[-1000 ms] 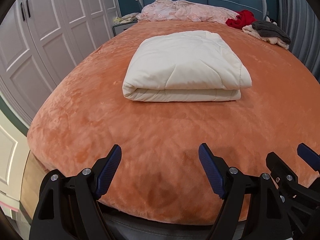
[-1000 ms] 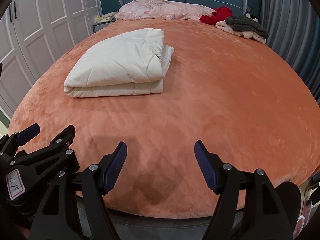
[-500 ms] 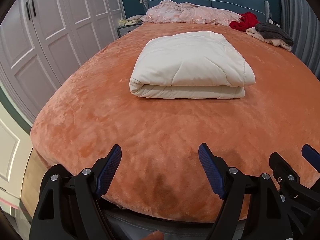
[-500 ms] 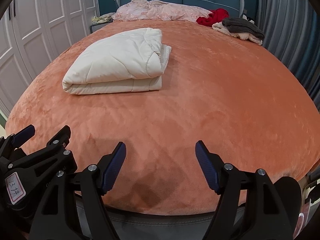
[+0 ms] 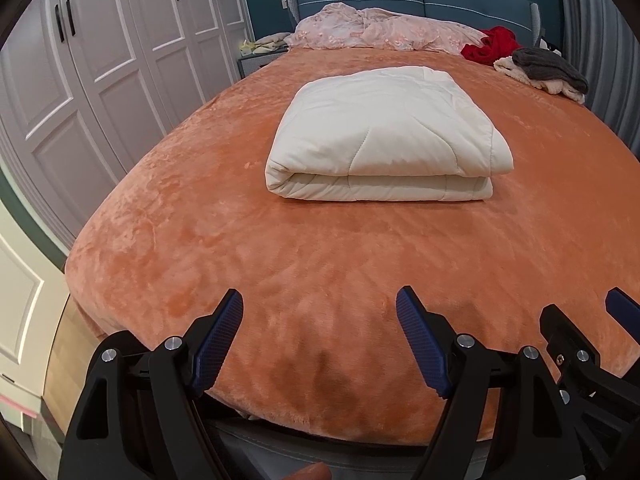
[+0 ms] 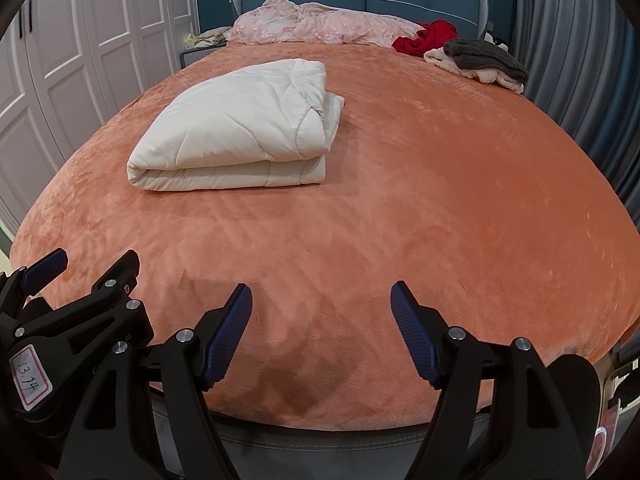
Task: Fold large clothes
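While the left tool hangs wide open and empty at the bottom of the left wrist view, the cream quilt lies folded into a thick, squared bundle at the upper centre of the frame, well apart from the tool, on the orange bed. The fold looks finished; this reads as the step of backing off and checking the result. Part of the right tool shows at the lower right edge. Against the picture 0.5 s ago, the quilt sits a little higher and smaller in frame, so the left tool has drawn back slightly.

In the right wrist view, the right tool is likewise spread open, holding nothing, at the bottom centre, and the quilt lies at the upper left of centre. A pile of red, grey and cream clothes waits at the upper right by the headboard. The next move probably calls for reaching that pile and pulling 1 garment flat. The framing here has barely changed from 0.5 s ago.
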Demonstrator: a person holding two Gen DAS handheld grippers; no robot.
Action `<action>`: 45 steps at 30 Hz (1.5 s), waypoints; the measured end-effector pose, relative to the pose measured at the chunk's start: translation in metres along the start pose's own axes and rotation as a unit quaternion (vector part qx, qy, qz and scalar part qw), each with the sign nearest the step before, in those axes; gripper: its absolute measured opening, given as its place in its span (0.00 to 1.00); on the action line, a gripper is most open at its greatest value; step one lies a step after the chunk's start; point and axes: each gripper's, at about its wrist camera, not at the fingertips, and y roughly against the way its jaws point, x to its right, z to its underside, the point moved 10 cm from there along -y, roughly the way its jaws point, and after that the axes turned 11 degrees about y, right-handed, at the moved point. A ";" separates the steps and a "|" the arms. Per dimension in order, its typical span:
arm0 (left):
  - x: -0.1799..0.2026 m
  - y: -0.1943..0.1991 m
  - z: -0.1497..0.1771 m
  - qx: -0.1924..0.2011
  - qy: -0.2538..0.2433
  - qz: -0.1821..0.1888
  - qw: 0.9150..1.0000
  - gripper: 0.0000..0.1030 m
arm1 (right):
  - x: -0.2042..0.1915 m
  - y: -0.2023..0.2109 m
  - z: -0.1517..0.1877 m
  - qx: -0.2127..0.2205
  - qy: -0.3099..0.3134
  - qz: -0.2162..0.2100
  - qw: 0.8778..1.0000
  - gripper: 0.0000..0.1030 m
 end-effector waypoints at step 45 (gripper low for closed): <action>0.002 -0.001 -0.004 0.000 0.003 0.003 1.000 0.71 | 0.004 0.003 -0.002 0.001 -0.003 0.002 1.000 0.67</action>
